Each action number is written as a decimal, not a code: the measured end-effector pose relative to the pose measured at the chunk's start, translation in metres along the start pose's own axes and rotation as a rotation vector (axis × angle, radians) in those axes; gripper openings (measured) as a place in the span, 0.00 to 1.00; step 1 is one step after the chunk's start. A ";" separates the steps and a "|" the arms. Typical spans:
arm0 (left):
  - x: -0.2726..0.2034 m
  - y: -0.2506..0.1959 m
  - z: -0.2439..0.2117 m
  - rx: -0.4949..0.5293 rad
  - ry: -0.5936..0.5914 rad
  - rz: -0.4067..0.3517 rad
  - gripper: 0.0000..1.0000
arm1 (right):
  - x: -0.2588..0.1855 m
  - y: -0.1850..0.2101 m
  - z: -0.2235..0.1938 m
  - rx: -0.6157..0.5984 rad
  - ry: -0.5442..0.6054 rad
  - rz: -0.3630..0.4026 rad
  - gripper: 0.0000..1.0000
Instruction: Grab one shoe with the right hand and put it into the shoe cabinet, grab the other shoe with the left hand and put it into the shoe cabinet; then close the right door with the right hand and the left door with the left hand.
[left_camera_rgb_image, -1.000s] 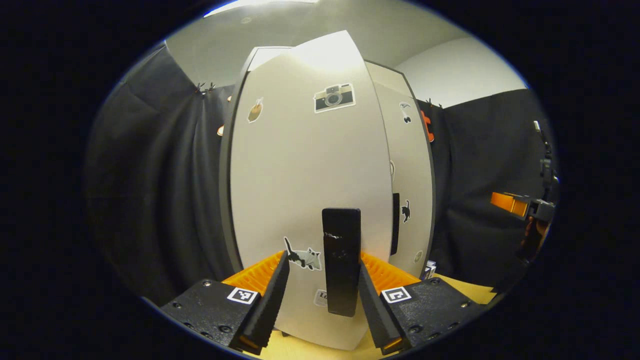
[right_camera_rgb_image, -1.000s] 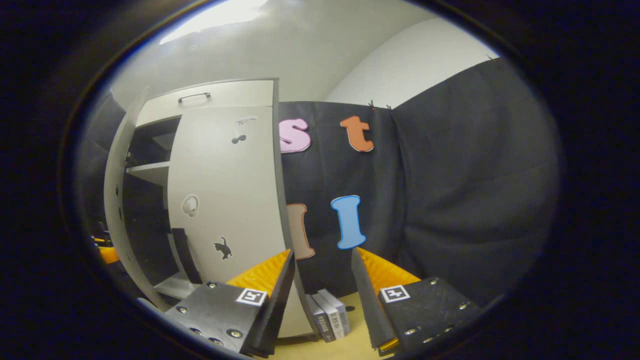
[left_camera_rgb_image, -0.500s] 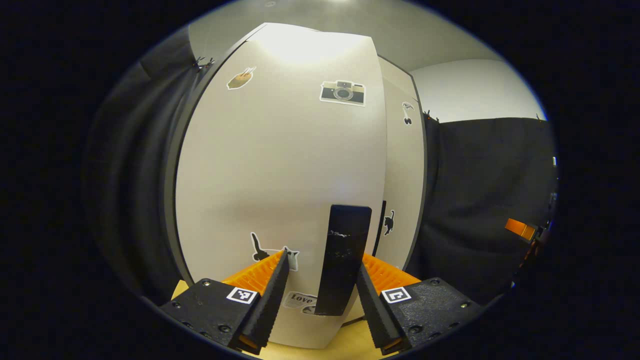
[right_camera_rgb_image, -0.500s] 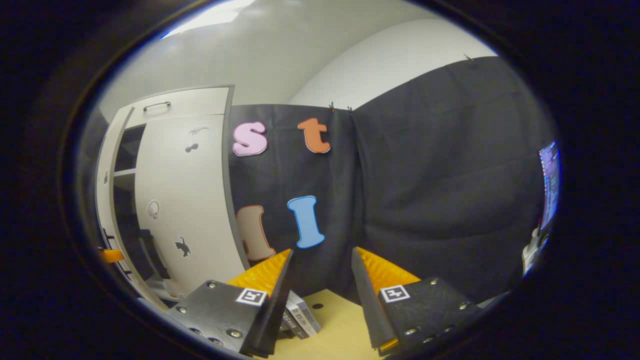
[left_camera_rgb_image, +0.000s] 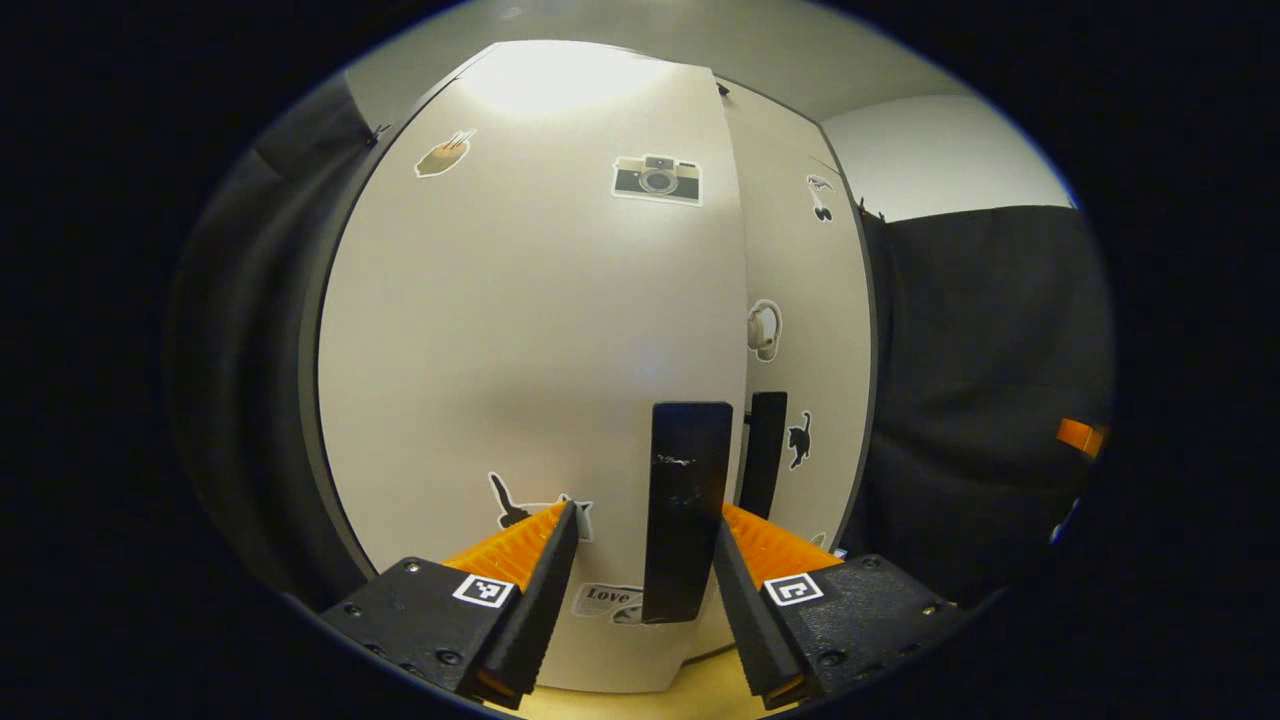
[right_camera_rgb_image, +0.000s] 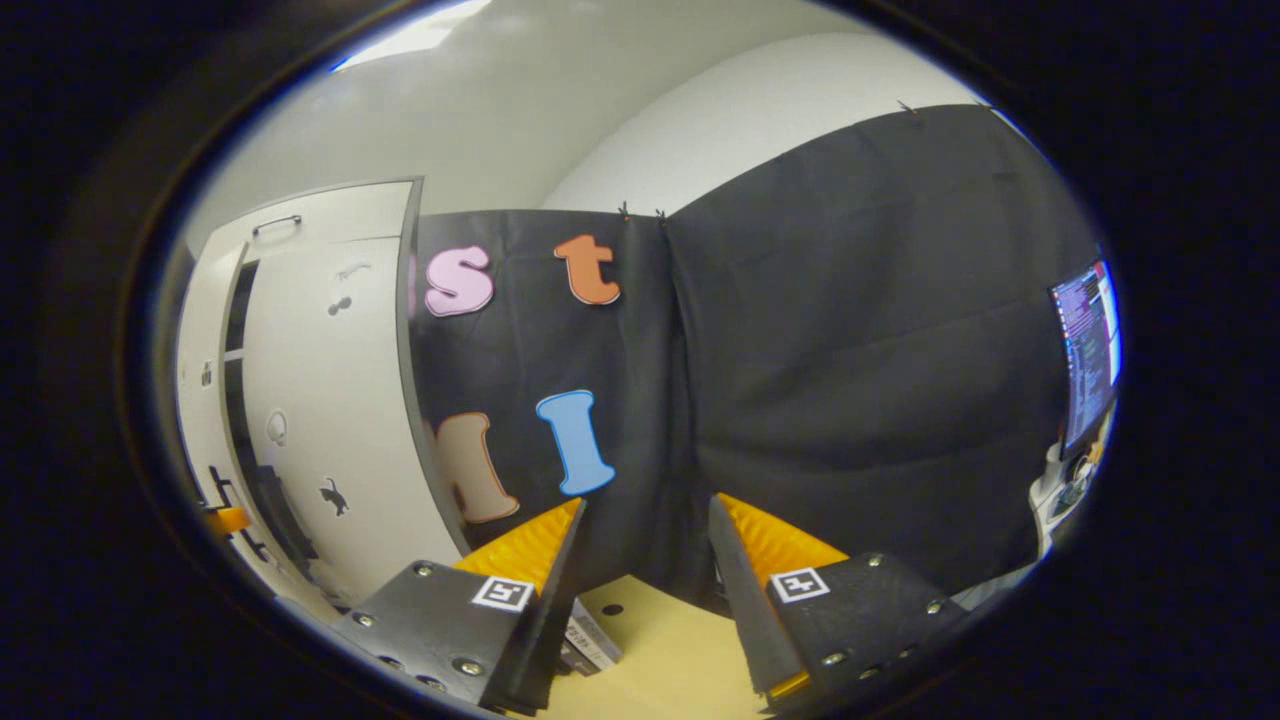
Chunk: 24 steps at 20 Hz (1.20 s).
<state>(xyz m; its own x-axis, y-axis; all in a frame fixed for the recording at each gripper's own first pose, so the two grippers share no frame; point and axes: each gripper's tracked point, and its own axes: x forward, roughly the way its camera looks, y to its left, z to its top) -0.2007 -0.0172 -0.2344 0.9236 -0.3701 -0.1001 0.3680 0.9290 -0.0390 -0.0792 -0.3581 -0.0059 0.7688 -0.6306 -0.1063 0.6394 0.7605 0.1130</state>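
Left tongs (left_camera_rgb_image: 640, 600) stood open around the white left cabinet door's (left_camera_rgb_image: 520, 340) black bar handle (left_camera_rgb_image: 685, 510); right tongs (right_camera_rgb_image: 645, 590) open, empty

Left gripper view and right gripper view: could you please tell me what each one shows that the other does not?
Left gripper view: a camera sticker on the left door, and its black handle ahead of the open left claw. Right gripper view: a lit screen and books near the open right claw. Both: the white shoe cabinet and the cat sticker on its right door.
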 end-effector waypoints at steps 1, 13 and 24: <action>0.001 0.000 0.000 -0.004 0.001 0.000 0.76 | 0.001 0.000 -0.001 -0.001 0.003 -0.001 0.71; 0.010 -0.002 -0.003 -0.064 0.019 -0.041 0.71 | 0.002 -0.006 -0.011 0.031 0.018 -0.036 0.71; 0.016 -0.001 -0.004 -0.039 0.030 -0.043 0.71 | 0.002 0.039 -0.024 0.017 0.040 0.073 0.71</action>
<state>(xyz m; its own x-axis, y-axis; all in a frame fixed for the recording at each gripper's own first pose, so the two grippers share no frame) -0.1870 -0.0236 -0.2395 0.9033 -0.4096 -0.1276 0.4019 0.9120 -0.0823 -0.0530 -0.3257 -0.0251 0.8128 -0.5662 -0.1368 0.5817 0.8015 0.1388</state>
